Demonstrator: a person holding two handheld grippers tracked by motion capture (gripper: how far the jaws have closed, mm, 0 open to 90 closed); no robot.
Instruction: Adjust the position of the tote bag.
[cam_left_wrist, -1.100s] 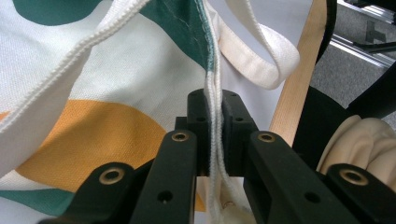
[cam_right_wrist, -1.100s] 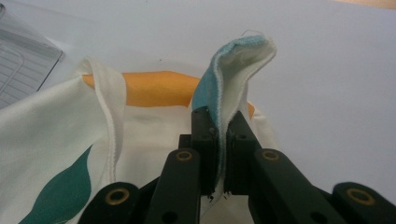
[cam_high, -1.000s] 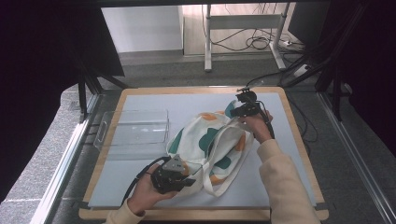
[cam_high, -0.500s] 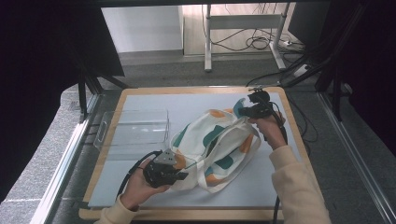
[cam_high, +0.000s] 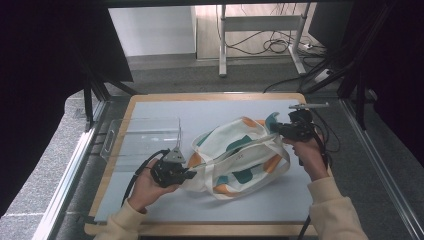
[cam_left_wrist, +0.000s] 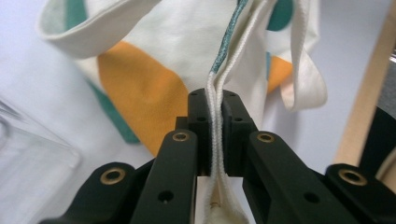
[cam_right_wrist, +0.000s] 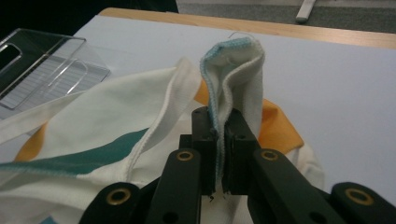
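At frame centre, the bag (cam_high: 240, 160) lies stretched on the mat (cam_high: 300, 200) because the left gripper (cam_high: 192, 174), clamped on its left edge, and the right gripper (cam_high: 274, 130), clamped on its right corner, pull apart to flatten it.

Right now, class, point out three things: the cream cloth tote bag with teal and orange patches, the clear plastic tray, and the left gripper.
cream cloth tote bag (cam_high: 240, 162): high view, on its patterned side panel.
clear plastic tray (cam_high: 142, 140): high view, on its flat transparent base.
left gripper (cam_left_wrist: 215, 135): left gripper view, midway between fingertips clamping the bag's hem.
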